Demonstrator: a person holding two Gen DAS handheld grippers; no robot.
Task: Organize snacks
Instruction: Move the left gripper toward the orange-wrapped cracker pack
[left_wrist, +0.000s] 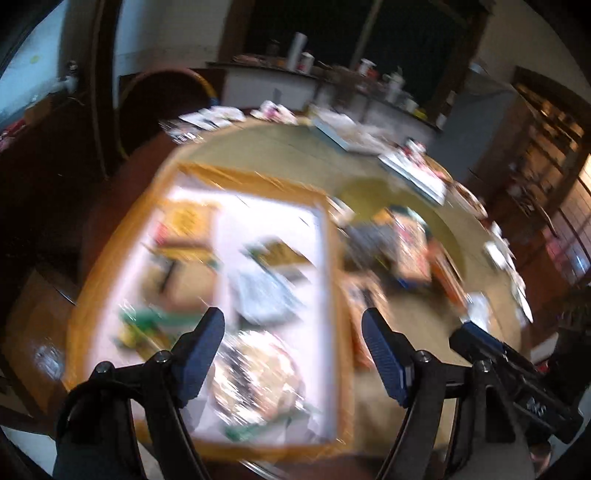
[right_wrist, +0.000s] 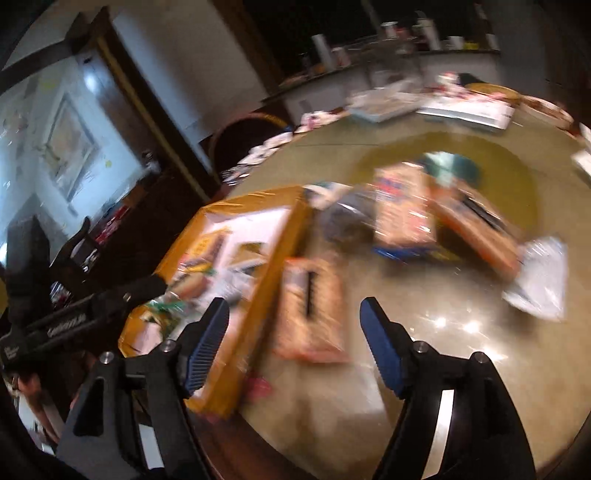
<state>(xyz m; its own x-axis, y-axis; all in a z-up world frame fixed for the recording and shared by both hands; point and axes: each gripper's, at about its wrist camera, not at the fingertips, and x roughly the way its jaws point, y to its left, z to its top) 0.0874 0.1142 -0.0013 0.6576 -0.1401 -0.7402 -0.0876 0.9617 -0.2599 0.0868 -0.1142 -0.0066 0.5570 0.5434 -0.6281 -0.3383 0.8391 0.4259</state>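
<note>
Left wrist view:
Left gripper: jaws spread wide, nothing held between the pads. It's hung over the near right part of the box, probably because that's where packets get dropped.
Box: orange rim, white inside, sat on the near left of the round table. Everything is smeared by motion blur, so labels can't be read.
Snacks in box: a shiny round-ish packet nearest, a pale bag behind it, yellow and green packs further left. Looks like these are already sorted.
Loose snacks: a pile left on the table to the right of the box, well apart from the pads.
Right gripper: seen poking in at the near right edge; its state can't be told from here.

Right wrist view:
Right gripper: fingers wide apart, empty too.
Orange packet: laid flat just beside the box's right wall, right between the open pads' line of sight, so likely the next pick.
Far pile: more packs and a clear bag left further out, still to be collected.
</note>
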